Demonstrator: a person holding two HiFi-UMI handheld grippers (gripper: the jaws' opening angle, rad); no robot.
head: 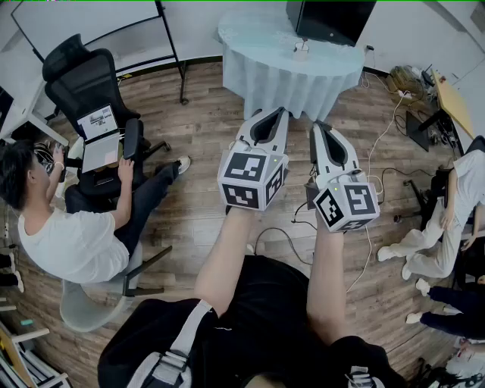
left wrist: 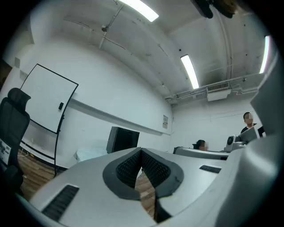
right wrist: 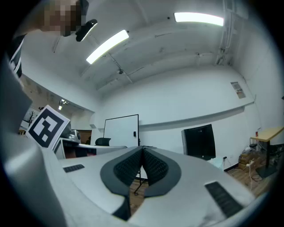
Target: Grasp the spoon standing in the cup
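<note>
- Left gripper and right gripper are held up side by side at the centre of the head view, over a wooden floor, each with its marker cube facing the camera.
- The left gripper view shows the ribbed pads meeting at the tips: jaws closed, nothing between them.
- The right gripper view shows the same: pads pressed together, gripping nothing.
- A round surface draped in pale cloth stands at the top centre of the head view, well beyond both grippers; a black monitor sits on its far side.
- A small white item stands on that surface, just in front of the monitor, too small to identify.
- At the left, a seated person in a white shirt faces a black office chair; a whiteboard stands in the upper left.
- At the right edge another person sits in pale clothes; cables trail across the floor.
</note>
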